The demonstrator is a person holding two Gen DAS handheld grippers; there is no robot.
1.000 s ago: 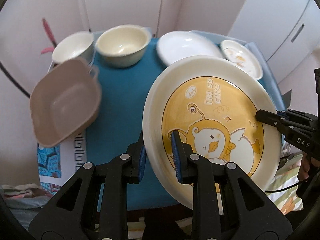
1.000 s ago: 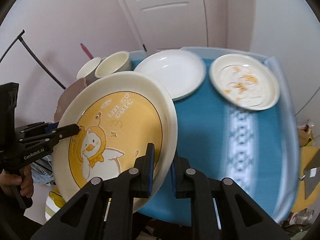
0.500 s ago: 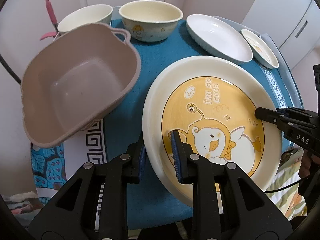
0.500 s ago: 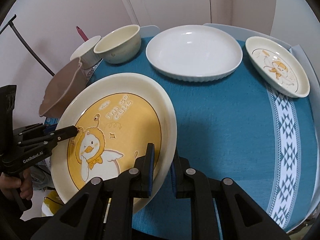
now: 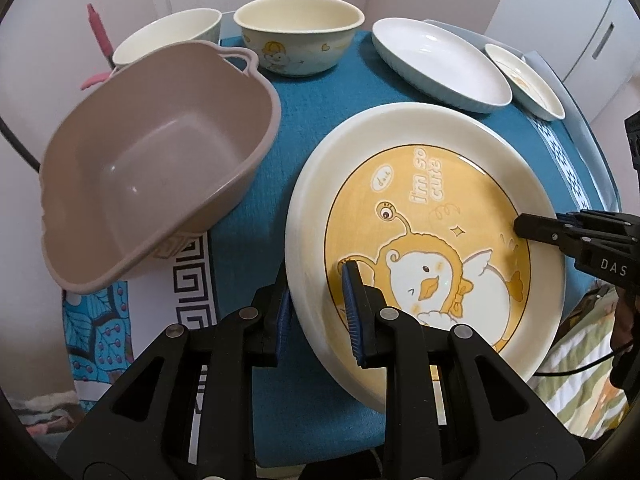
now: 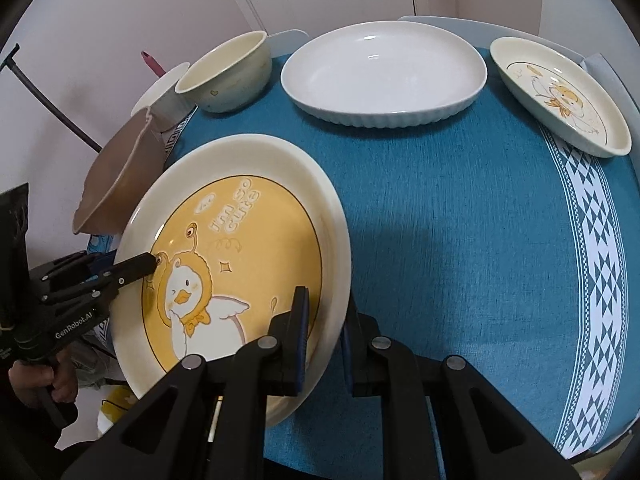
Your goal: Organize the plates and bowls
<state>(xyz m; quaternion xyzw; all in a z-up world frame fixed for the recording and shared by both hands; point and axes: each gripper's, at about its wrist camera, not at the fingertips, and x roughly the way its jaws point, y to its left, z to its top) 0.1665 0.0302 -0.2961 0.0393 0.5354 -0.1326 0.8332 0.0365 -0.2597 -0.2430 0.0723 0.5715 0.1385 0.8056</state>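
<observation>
Large round cream plate with a yellow cartoon-duck centre point(image 5: 432, 216), tilted above the near edge of the blue-clothed counter point(image 6: 460, 208), pinched at opposite rims: left gripper point(image 5: 316, 304) jaws closed on its left rim, right gripper point(image 6: 324, 344) jaws closed on its right. Beside it a taupe plastic basin point(image 5: 160, 152); beyond, two cream bowls point(image 5: 298, 28), a white oval dish point(image 6: 384, 76), a small duck plate point(image 6: 560, 96).

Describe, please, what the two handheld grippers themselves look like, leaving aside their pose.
Both are matte black plastic with silver pivot screws and ribbed blue pads. The left gripper shows white "GenRobot.AI" lettering in the right wrist view; the right gripper shows "DAS" in the left wrist view, with a thin black cable below it.
</observation>
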